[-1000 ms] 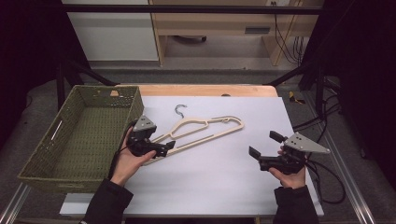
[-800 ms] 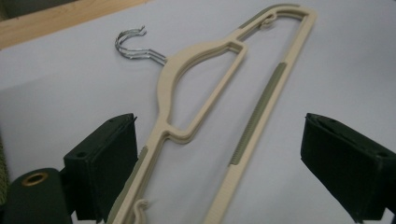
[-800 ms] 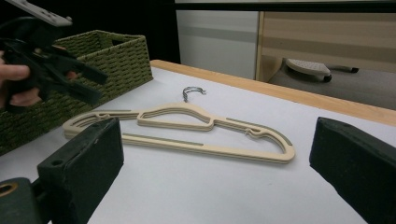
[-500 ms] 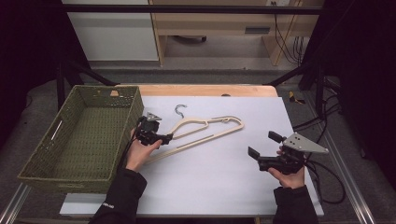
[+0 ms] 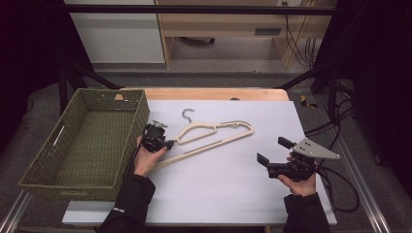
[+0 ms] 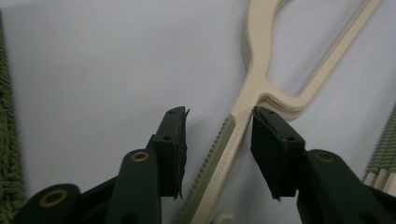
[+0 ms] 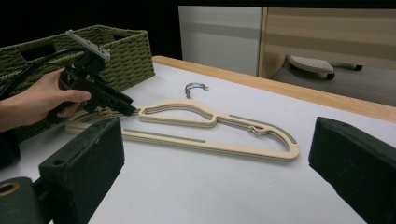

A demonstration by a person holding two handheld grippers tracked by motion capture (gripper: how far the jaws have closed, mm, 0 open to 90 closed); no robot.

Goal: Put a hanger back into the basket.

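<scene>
The hanger (image 5: 214, 136) is lying flat on the white table (image 5: 233, 194), just right of the green basket (image 5: 82, 145), its metal hook (image 5: 187, 114) pointing away from the person. The left gripper (image 5: 163, 144) is pointing down at the hanger's left end; its jaws have just been closing and are straddling the arm, one pad touching it and the other standing clear. The right gripper (image 5: 273, 156) is being held wide and empty, well apart from the hanger.
</scene>
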